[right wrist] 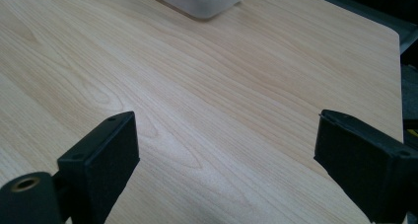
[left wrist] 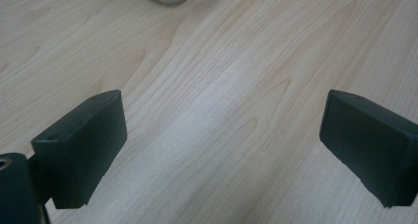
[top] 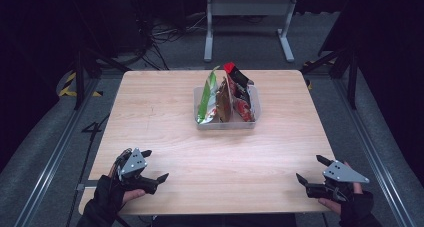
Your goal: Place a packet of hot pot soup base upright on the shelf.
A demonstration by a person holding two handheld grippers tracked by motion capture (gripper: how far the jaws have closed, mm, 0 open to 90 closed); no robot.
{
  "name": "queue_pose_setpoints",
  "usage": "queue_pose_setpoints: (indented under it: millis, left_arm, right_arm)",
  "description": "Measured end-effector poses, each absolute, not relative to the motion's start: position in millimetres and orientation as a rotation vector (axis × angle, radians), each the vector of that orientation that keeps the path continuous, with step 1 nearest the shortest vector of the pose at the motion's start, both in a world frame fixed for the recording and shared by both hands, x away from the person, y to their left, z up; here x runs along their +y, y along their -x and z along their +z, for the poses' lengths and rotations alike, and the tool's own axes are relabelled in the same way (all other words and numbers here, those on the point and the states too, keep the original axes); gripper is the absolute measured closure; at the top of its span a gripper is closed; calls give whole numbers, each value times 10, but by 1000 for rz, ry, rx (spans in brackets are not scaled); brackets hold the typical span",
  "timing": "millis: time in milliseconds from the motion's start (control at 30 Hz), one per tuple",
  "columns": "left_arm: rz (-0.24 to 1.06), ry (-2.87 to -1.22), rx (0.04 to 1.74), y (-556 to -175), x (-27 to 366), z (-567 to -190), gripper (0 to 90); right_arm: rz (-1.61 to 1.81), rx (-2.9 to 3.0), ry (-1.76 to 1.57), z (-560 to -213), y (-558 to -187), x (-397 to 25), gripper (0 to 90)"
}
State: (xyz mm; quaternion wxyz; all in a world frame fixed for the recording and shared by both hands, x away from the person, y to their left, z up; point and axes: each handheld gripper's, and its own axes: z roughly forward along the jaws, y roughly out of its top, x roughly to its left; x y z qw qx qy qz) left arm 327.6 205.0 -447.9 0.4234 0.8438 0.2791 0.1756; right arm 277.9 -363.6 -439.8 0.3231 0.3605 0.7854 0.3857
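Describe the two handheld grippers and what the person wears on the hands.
Both the left gripper and the right gripper are black, each topped by a grey three-cornered plate. Their fingers are blocky, flat-faced black pads. The person wears black gloves on the left hand and right hand, with dark sleeves.

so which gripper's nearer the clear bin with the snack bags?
Left, slightly. The left gripper sits near the table's front left; the right gripper sits front right, a bit farther from the bin. Both are open.

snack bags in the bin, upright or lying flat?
Upright. In the high view the snack bags stand on end in the clear bin, tops well above its rim, leaning together at the top.
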Motion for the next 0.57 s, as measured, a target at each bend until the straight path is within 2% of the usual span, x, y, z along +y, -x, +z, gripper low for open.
queue_pose_setpoints:
  millis: [567]
  left_arm:
    - [441, -2122, 716, -3298, 2053, -4493, 48]
  right_arm:
    - [1008, 2035, -953, -4396, -2796, -3633, 107]
